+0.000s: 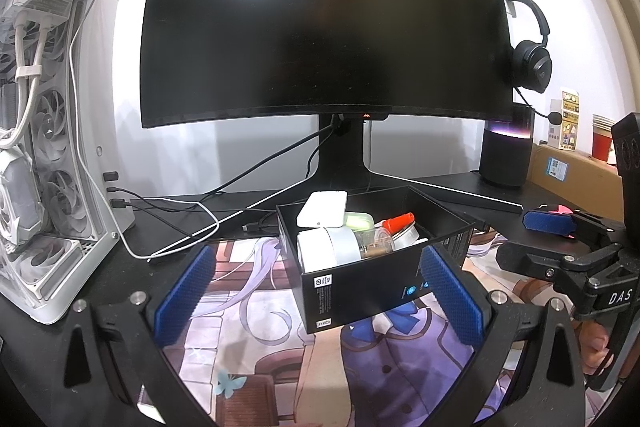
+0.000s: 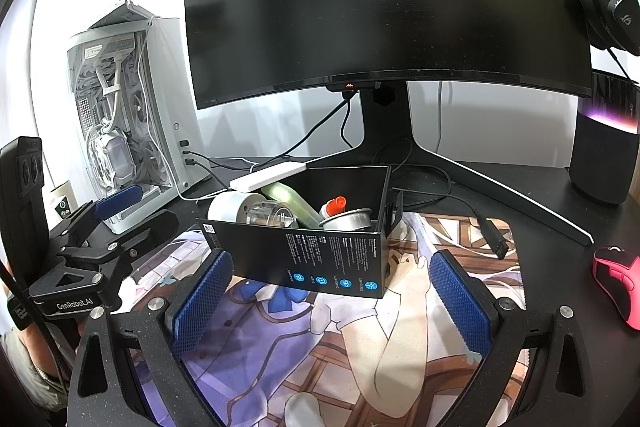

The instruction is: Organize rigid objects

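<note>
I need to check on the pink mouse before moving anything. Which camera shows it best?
The right wrist view: the mouse lies clear at the right edge, on the desk beside the mat. In the left wrist view only a pink sliver shows behind the right claw's pad.

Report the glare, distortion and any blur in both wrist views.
Left wrist view: ceiling light glares white off the monitor top; fisheye bends the PC case; the black box stays sharp. Right wrist view: similar glare at the screen's upper edge, blown-out white wall, headset stretched at the rim; no evident motion blur.
</note>
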`<state>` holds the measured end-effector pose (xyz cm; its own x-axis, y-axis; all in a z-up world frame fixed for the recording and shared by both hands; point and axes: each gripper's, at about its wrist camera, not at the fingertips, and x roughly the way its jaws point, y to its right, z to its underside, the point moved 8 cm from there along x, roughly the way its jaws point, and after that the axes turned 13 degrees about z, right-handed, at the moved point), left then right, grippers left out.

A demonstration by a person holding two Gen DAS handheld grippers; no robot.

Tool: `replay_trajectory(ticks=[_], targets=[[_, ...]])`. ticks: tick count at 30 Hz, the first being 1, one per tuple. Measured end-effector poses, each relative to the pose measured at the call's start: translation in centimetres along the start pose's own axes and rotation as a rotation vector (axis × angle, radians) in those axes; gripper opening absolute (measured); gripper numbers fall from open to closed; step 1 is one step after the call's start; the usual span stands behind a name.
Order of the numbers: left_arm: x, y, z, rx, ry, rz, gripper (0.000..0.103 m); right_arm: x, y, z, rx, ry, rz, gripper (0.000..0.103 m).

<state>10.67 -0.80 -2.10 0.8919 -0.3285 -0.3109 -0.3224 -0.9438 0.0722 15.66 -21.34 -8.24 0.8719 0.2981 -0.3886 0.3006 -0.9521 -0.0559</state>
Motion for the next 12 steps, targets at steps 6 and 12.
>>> replay_trajectory(ticks=[6, 12], targets=[[0.01, 0.01, 0.00, 0.000, 0.000, 0.001, 0.103, -0.02, 0.01, -0.03, 0.001, -0.001, 0.000, 0.101], [-0.07, -0.12, 0.02, 0.001, 0.001, -0.005, 0.103, -0.02, 0.02, -0.02, 0.001, -0.001, 0.000, 0.101]])
